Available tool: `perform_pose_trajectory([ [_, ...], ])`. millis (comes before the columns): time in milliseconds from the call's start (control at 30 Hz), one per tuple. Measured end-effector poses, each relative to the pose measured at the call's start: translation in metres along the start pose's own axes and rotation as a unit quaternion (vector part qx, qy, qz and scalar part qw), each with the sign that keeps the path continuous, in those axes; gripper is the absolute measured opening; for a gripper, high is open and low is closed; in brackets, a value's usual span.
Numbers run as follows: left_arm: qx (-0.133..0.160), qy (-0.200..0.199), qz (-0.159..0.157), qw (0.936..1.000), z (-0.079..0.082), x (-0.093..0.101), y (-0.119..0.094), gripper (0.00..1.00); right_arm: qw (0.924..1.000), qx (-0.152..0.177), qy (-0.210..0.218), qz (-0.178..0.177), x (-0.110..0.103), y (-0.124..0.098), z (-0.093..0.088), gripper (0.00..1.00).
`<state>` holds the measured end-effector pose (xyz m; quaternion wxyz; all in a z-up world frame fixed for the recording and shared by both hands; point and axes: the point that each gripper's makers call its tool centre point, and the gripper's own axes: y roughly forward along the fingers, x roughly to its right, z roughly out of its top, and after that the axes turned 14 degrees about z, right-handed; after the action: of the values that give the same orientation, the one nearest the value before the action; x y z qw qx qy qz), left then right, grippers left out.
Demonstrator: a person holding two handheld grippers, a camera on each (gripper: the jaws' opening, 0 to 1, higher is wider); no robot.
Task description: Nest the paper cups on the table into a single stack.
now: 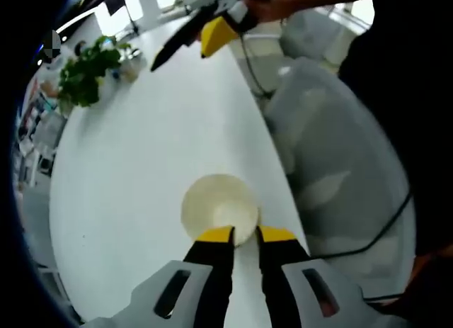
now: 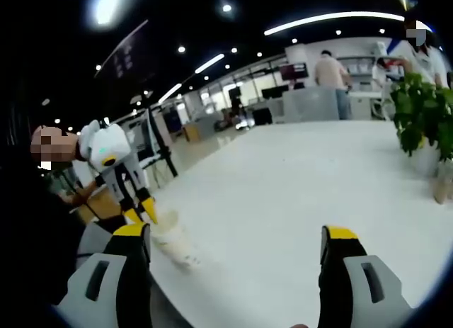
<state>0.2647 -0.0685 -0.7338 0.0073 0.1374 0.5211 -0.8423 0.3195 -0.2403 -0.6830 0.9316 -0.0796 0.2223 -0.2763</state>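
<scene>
Bright ceiling strips, window glare, fisheye-warped edges

Around the white bench

The bench (image 2: 304,200) is big, white and smooth. A green plant (image 1: 88,73) in a pot stands near its far end — in the right gripper view the same plant (image 2: 423,115) sits at the right edge, leafy and bushy. Beside the bench are light grey chairs (image 1: 333,151), and a thin dark cable (image 1: 382,229) lies across one of them. Far back is a big room with long ceiling lights (image 2: 340,20) and small round ones. A person in a light top (image 2: 329,69) stands at a grey counter (image 2: 308,105) — back turned.
</scene>
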Motion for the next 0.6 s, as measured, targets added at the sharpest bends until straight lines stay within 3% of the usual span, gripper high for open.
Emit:
perform_pose_trajectory([
  [600,0.0,-0.023,-0.016,0.9996,-0.0075,0.0074,0.0107,0.12,0.9998,0.009,0.013,-0.009,0.0022,-0.0054,-0.0056,0.98],
])
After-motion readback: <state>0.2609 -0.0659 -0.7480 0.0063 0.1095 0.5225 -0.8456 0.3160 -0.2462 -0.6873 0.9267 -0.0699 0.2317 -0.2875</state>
